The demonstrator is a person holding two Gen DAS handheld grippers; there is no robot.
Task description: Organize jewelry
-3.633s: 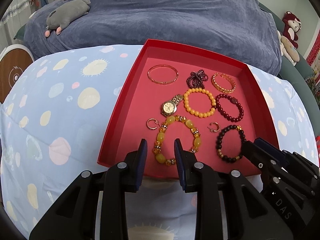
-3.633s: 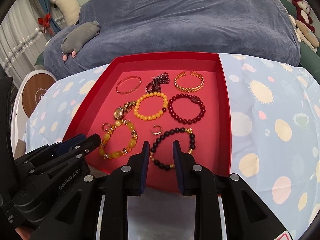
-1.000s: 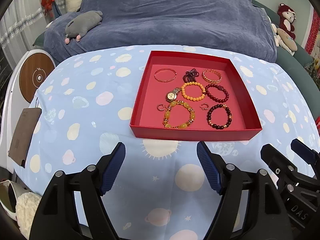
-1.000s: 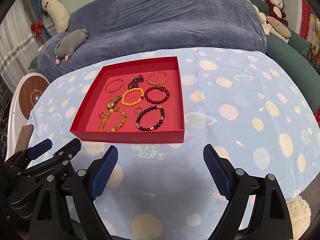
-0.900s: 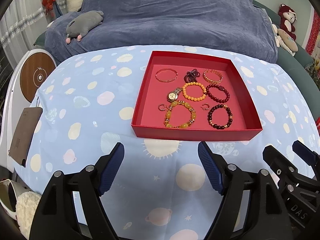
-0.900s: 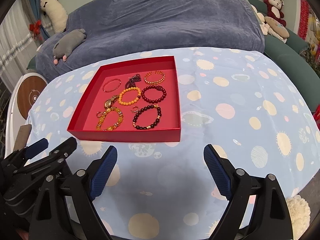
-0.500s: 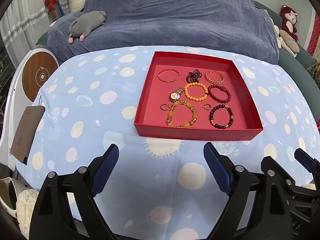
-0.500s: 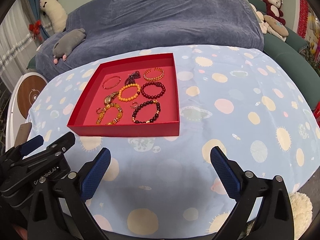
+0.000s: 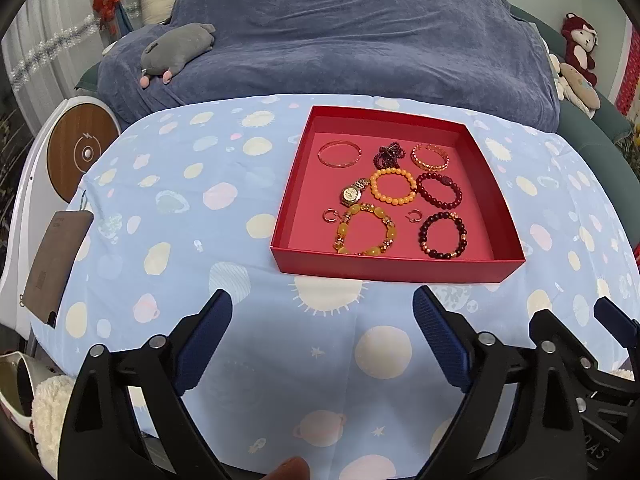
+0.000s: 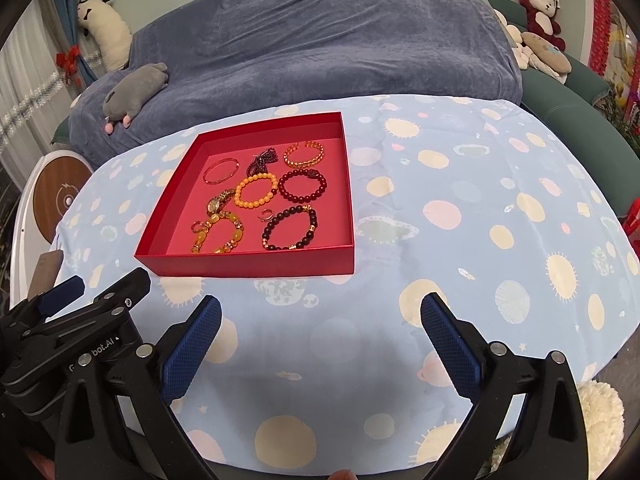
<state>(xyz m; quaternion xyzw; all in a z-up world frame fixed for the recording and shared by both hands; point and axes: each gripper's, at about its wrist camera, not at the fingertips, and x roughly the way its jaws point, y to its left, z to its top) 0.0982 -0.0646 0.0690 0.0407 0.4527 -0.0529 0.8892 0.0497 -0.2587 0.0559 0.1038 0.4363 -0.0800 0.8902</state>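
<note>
My left tool (image 9: 322, 334) hangs above the near part of the counter (image 9: 180, 216), its two blue-padded fingers spread wide apart and holding nothing. My right tool (image 10: 320, 338) hangs beside it, on its right, also spread wide and empty. The counter wears a pale blue cloth printed with suns and planets.

Ahead of both tools, well apart from them, a shallow red tray (image 9: 396, 270) sits flat on the cloth. All the jewelry lies inside it. Along the far side: a thin rose-gold bangle (image 9: 339, 153), a bunched dark red bead strand (image 9: 388, 155), and a gold cuff (image 9: 430, 157). In the middle: a gold watch (image 9: 351, 194) touching an orange bead bracelet (image 9: 393, 187), then a dark red bead bracelet (image 9: 439, 190). Nearest me: a chunky amber bracelet (image 9: 365, 230) and a dark bracelet with gold spacers (image 9: 443, 235). One small hoop (image 9: 330, 215) lies just left of the amber bracelet; another small hoop (image 9: 415, 215) lies between the two nearest bracelets.

Behind the counter stands a sofa under a blue cover (image 10: 320, 48), with a grey plush toy (image 10: 134, 94) on it.
</note>
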